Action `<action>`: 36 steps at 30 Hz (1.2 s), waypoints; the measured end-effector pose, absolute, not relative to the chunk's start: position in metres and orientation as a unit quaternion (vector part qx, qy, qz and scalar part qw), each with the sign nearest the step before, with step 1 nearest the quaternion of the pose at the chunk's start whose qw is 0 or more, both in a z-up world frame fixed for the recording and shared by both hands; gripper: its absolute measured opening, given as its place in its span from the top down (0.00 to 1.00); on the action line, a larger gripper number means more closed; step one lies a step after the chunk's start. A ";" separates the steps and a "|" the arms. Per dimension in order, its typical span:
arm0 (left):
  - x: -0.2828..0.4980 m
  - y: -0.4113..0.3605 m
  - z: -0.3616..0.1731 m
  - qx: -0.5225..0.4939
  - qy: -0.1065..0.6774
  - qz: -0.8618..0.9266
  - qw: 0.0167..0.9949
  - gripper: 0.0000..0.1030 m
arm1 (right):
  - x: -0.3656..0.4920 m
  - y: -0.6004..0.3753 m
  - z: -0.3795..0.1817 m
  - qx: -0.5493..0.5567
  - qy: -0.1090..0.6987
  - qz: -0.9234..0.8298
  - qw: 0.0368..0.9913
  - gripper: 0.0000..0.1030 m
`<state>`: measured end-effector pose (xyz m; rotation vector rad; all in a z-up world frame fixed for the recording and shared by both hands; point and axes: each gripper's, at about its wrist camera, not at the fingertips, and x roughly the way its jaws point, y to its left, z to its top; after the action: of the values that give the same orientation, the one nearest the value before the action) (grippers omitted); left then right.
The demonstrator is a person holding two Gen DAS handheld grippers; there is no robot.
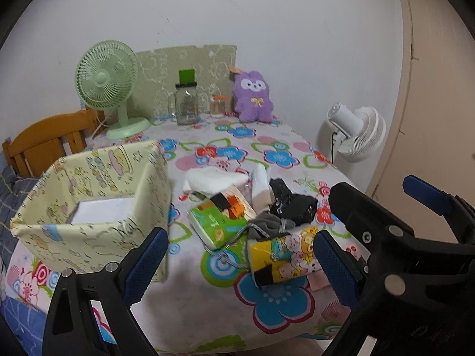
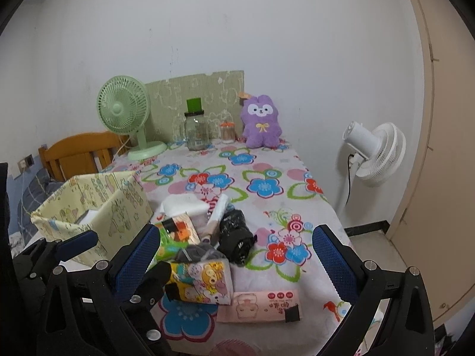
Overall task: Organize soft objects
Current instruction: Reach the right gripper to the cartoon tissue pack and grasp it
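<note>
A pile of soft items lies mid-table: a yellow cartoon tissue pack (image 1: 285, 256) (image 2: 204, 279), a green tissue pack (image 1: 218, 225), a grey cloth (image 1: 267, 225), a black bundle (image 1: 292, 204) (image 2: 237, 237), white cloths (image 1: 213, 178) and a pink pack (image 2: 261, 307). A pale yellow fabric box (image 1: 98, 207) (image 2: 98, 207) stands open to the left. My left gripper (image 1: 240, 264) is open, above the table's near edge before the pile. My right gripper (image 2: 234, 264) is open and empty, just right of the left one.
At the table's back stand a green fan (image 1: 109, 89), a glass jar (image 1: 187, 106), a small jar (image 1: 218, 105) and a purple plush (image 1: 253, 96). A white floor fan (image 2: 374, 154) stands right of the table. A wooden chair (image 1: 44, 142) stands left.
</note>
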<state>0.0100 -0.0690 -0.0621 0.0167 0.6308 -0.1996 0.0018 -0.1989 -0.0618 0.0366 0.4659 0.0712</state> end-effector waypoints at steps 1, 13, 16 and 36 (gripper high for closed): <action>0.011 -0.071 -0.065 0.009 0.314 -0.099 0.944 0.04 | 0.002 -0.200 -0.064 0.019 0.233 0.035 0.972 0.00; 0.017 -0.080 -0.093 0.028 0.346 -0.097 0.933 0.04 | 0.019 -0.204 -0.094 0.037 0.271 0.053 0.960 0.00; 0.018 -0.077 -0.099 0.031 0.353 -0.093 0.930 0.04 | 0.023 -0.199 -0.101 0.039 0.282 0.061 0.957 0.00; 0.026 -0.056 -0.123 0.031 0.380 -0.095 0.920 0.06 | 0.051 -0.160 -0.134 0.007 0.348 0.080 0.934 0.18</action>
<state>0.0264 -0.0564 -0.1226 0.0632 0.7813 -0.1943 0.0510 -0.1596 -0.1343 0.0153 0.7113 0.1644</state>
